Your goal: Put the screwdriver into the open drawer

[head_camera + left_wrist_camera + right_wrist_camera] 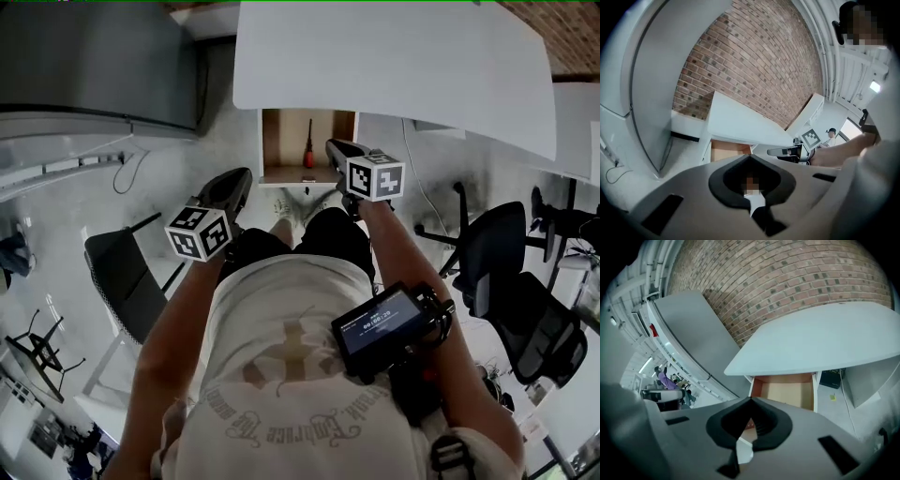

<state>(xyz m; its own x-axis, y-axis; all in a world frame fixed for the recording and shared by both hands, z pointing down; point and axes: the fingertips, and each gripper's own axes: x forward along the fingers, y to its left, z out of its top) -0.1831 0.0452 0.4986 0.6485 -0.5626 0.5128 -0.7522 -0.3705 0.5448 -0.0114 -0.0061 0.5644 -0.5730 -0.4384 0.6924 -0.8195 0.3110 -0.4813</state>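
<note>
The screwdriver (308, 145), dark shaft and red handle, lies inside the open wooden drawer (272, 141) under the white table (394, 56). My right gripper (333, 145) hangs just right of the drawer's front, shut and empty. My left gripper (239, 178) is lower left of the drawer, apart from it, its jaws together with nothing between them. In the right gripper view the drawer (787, 392) shows beyond the shut jaws (751, 399). The left gripper view shows the drawer (726, 151) past its own jaws (750, 156), with the right gripper (785, 151) at the right.
A black office chair (506, 272) stands at the right and a dark chair (122, 272) at the left. A grey cabinet (94, 66) fills the upper left. A brick wall (787, 282) rises behind the table. The person's shoes (286, 211) are below the drawer.
</note>
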